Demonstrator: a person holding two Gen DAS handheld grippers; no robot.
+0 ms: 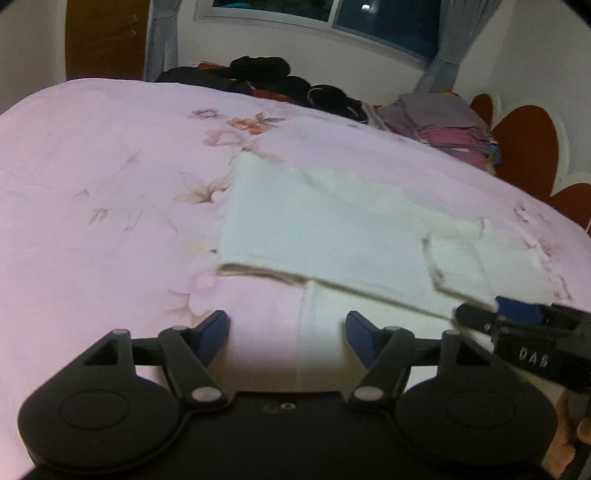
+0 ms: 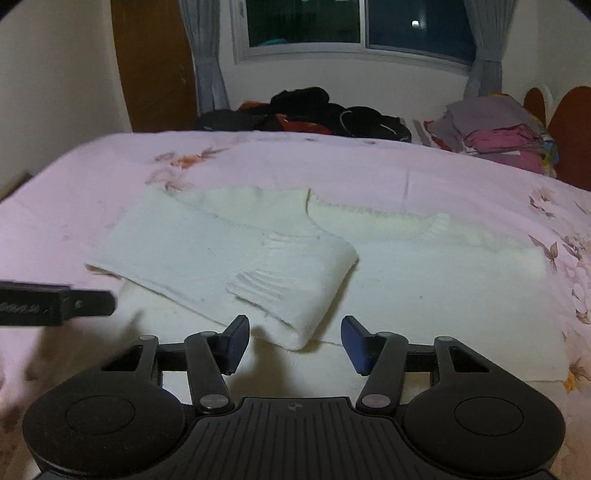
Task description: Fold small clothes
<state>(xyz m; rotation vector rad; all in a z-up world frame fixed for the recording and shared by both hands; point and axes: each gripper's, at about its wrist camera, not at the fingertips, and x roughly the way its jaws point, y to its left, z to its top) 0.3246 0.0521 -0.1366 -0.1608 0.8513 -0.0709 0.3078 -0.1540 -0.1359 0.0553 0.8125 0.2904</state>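
Observation:
A white knitted garment [image 1: 325,229] lies spread on the pink flowered bedsheet [image 1: 92,184], with one side folded over onto its middle. In the right wrist view the folded flap [image 2: 229,258] ends in a rounded corner just ahead of my right gripper [image 2: 294,325]. That gripper is open, and the corner sits low between its blue pads without touching them. My left gripper [image 1: 286,321] is open over the garment's near edge with nothing gripped. Each gripper shows in the other's view, the right one [image 1: 498,314] at the flap's edge and the left one [image 2: 92,302].
A heap of dark clothes [image 2: 306,110] lies at the far edge of the bed. A stack of folded grey and pink clothes [image 2: 495,133] sits at the far right by the brown headboard [image 1: 524,147]. Behind are a window [image 2: 362,26], curtains and a wooden door [image 2: 155,66].

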